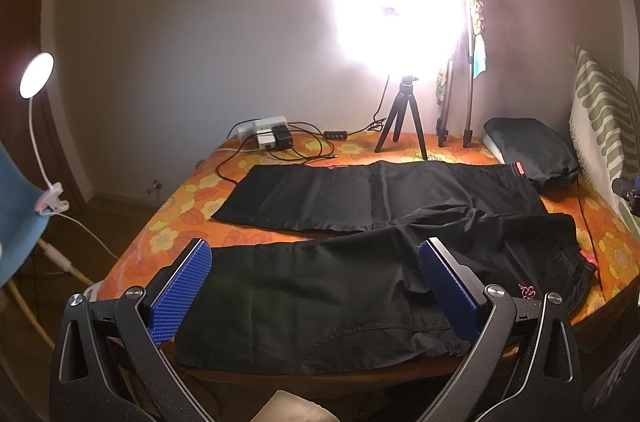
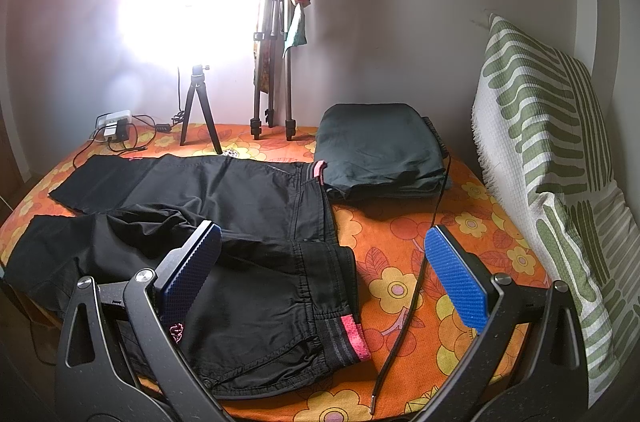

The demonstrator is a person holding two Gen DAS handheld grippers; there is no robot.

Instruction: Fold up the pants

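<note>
Black pants [image 1: 360, 222] lie spread on a bed with an orange flowered sheet [image 1: 180, 218]. One leg lies flat at the far side, the other lies rumpled at the near edge. The waistband with a pink and grey elastic [image 2: 352, 338] points right. My left gripper [image 1: 316, 254] is open and empty, hovering above the near leg. My right gripper [image 2: 324, 242] is open and empty, above the waist part of the pants [image 2: 256, 262].
A folded dark garment [image 2: 380, 150] lies at the back right beside a green and white pillow [image 2: 560, 142]. A bright lamp on a small tripod [image 1: 404, 118], a folded tripod [image 2: 272, 62], a power strip with cables [image 1: 264, 134] and a thin black strap [image 2: 408, 302] are on the bed.
</note>
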